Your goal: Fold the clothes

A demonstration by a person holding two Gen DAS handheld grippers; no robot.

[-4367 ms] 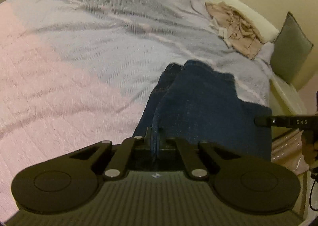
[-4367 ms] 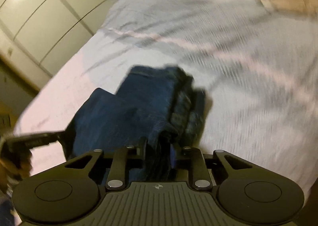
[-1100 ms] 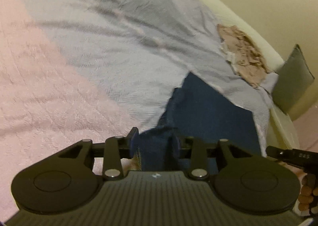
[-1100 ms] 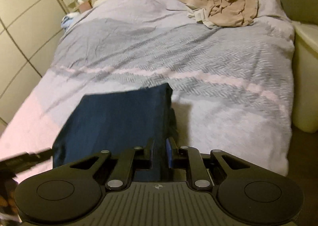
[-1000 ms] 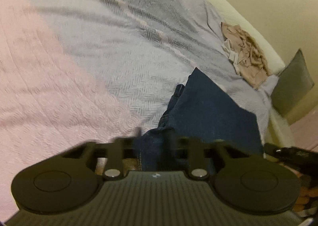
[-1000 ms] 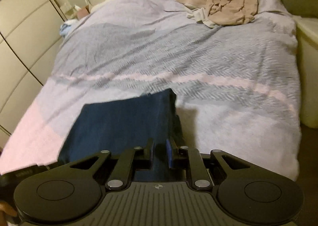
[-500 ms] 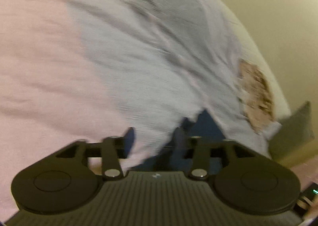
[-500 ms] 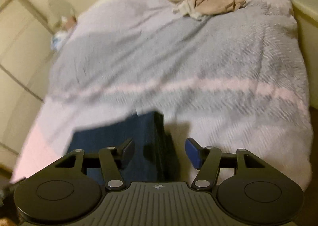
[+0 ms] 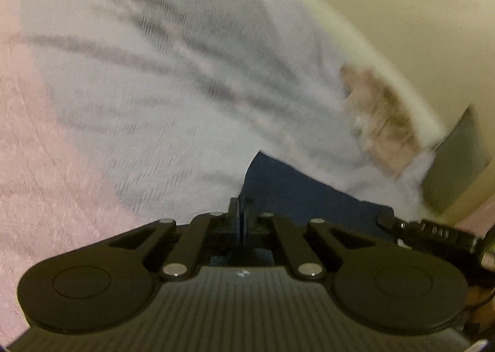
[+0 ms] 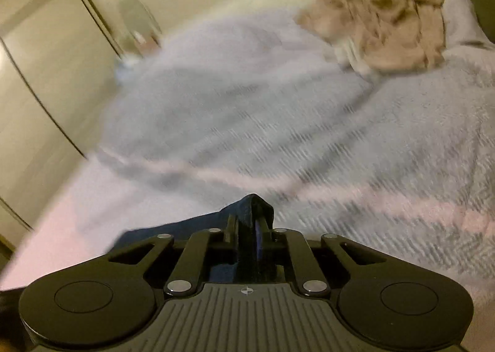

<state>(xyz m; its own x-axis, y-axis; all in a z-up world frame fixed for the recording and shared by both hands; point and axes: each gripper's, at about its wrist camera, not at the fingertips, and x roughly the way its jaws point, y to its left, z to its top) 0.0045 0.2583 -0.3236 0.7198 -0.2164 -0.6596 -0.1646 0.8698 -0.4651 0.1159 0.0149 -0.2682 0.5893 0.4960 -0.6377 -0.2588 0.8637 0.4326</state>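
Note:
Folded dark blue jeans (image 9: 294, 194) lie on the bed right in front of me. My left gripper (image 9: 241, 212) sits at their left edge. Its jaws are closing and stand almost together, with only a thin blue sliver of the edge between the pads. In the right wrist view the jeans (image 10: 173, 228) run off to the left. My right gripper (image 10: 247, 225) is closing on their right corner, and a raised fold of denim is pinched between its fingers. The right tool (image 9: 427, 231) shows at the right edge of the left wrist view. Both views are blurred.
The bed cover (image 9: 154, 89) is grey with a pink part on the left. A crumpled beige garment (image 10: 386, 30) lies at the far right by a grey pillow (image 9: 454, 160). Pale wardrobe doors (image 10: 37, 73) stand left of the bed.
Both grippers let go of the jeans, opened wide, moved along the bed and have closed again at the near edge. The right one now pinches up a denim fold.

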